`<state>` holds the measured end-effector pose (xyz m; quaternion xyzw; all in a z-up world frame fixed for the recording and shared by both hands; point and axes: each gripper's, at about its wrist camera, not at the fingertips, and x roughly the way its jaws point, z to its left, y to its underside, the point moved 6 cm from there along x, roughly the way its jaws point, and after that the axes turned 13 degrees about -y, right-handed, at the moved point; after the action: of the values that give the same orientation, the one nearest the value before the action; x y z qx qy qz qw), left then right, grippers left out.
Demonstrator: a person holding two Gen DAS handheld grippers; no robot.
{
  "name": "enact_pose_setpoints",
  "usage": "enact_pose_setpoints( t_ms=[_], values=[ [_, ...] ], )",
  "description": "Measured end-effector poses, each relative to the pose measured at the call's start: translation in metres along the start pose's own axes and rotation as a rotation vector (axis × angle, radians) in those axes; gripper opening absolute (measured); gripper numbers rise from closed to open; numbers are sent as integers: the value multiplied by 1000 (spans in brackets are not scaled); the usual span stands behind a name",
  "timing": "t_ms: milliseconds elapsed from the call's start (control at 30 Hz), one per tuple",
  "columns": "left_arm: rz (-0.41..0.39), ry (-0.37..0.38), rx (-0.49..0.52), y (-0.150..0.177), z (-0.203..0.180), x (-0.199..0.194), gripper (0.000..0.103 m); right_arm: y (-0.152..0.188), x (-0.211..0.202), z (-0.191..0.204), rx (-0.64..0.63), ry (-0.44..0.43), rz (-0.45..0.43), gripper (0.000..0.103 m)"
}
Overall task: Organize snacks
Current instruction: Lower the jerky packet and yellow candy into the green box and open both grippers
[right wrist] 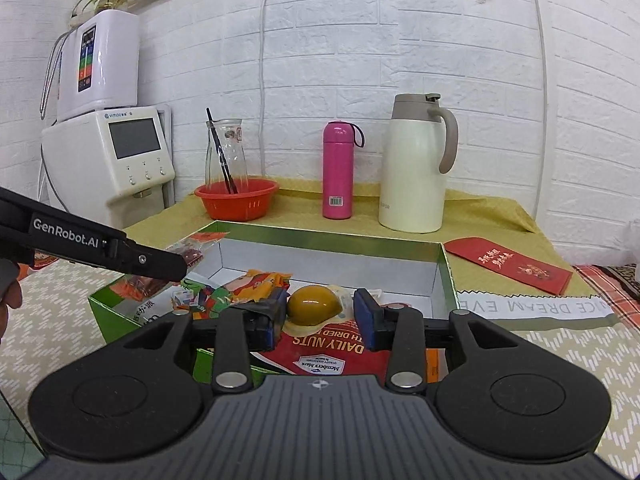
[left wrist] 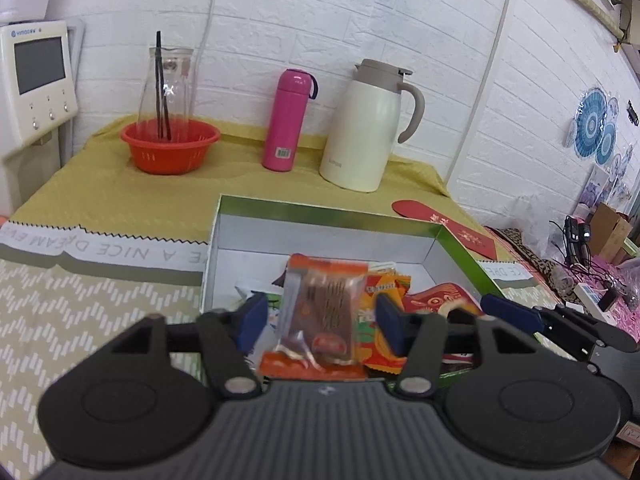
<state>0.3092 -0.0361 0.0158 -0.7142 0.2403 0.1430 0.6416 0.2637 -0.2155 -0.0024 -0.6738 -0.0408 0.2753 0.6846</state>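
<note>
Both grippers hang over the green box (right wrist: 448,268) of snacks near the table's front edge. Left gripper (left wrist: 318,316) open around an orange-wrapped snack (left wrist: 320,316), right gripper (right wrist: 322,314) open around a yellow egg-shaped snack (right wrist: 314,304), pads apart from both.

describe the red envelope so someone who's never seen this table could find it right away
Start at the tall cream thermos jug standing against the white brick wall, then drop toward the near right, just past the far right corner of the green-rimmed box. The red envelope lies flat on the yellow cloth there. It is the only flat red thing outside the box, with gold print.
</note>
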Motion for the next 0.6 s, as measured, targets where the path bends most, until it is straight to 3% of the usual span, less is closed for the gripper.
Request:
enact_pose_setpoints(
  t_ms=[33, 133, 233, 300, 333, 600],
  values=[
    [-22, -6, -11, 0, 0, -1, 68, 1, 0, 0, 1, 6, -2, 103],
    [-30, -59, 5, 0, -1, -1, 73, 3, -5, 1, -17, 44, -46, 103],
    [-25, -125, 9, 2, 0, 0, 77, 4, -6, 3, -40, 41, -36, 103],
    [-28, -150, 5, 3, 2, 0, 85, 5, -8, 5, -38, 36, -28, 103],
    [-33, -164, -1, 3, 4, -1, 102, 5, -9, 6, -37, 33, -27, 103],
    [-51, -174, 12, 3, 6, -19, 101, 2, -22, 16, -18, 29, -32, 103]
  ],
)
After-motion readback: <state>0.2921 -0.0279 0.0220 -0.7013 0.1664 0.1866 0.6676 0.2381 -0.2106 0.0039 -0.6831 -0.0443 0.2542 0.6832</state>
